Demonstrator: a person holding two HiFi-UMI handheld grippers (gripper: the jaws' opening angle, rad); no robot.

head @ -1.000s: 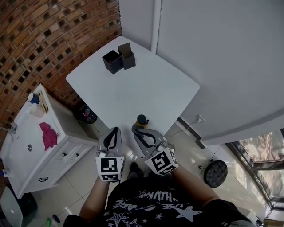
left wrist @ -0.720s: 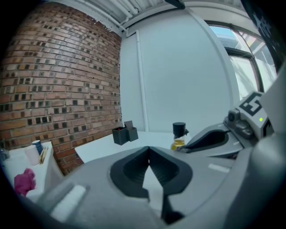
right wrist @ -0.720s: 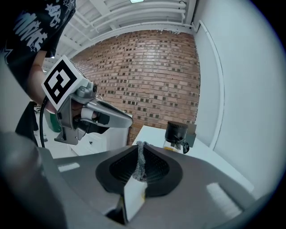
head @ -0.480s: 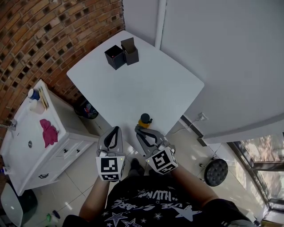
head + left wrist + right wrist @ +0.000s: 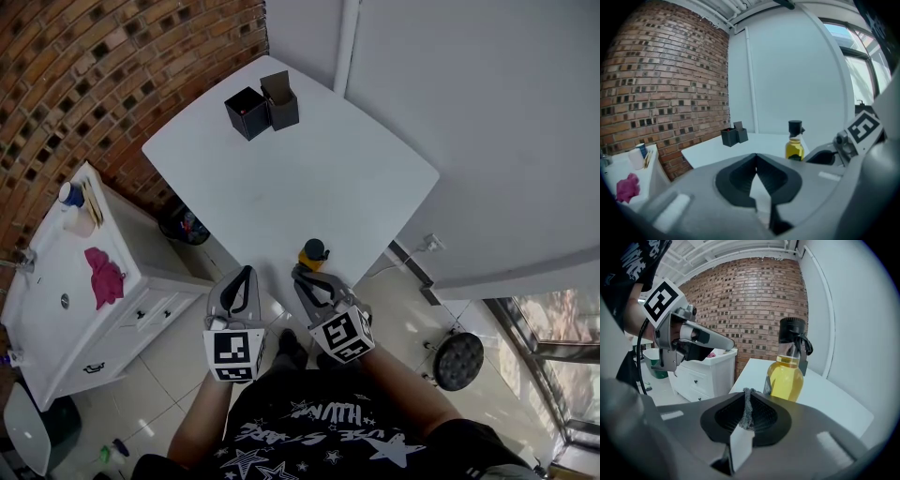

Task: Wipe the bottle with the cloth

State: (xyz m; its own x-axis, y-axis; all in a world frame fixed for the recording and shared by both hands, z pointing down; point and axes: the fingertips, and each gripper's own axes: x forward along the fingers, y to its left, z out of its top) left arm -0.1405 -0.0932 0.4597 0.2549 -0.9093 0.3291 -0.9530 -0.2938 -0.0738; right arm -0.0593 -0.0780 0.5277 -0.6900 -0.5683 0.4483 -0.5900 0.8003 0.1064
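A small bottle (image 5: 313,253) of yellow liquid with a black cap stands at the near edge of the white table (image 5: 309,178). It also shows in the left gripper view as the bottle (image 5: 794,143) and close up in the right gripper view as the bottle (image 5: 787,369). My right gripper (image 5: 300,274) is just short of it, over the floor. That gripper (image 5: 746,392) is shut on a thin strip of grey cloth (image 5: 747,408). My left gripper (image 5: 246,275) is beside it to the left, also off the table. The left gripper (image 5: 755,157) is shut with nothing in it.
Two black boxes (image 5: 262,108) stand at the table's far corner. A white cabinet (image 5: 66,291) with a pink rag (image 5: 105,277) on it stands to the left by the brick wall. A dark bin (image 5: 183,228) sits under the table's left side.
The head view has shifted, so table and bottle sit slightly further right and lower in the picture. Both grippers keep the same stance before the bottle.
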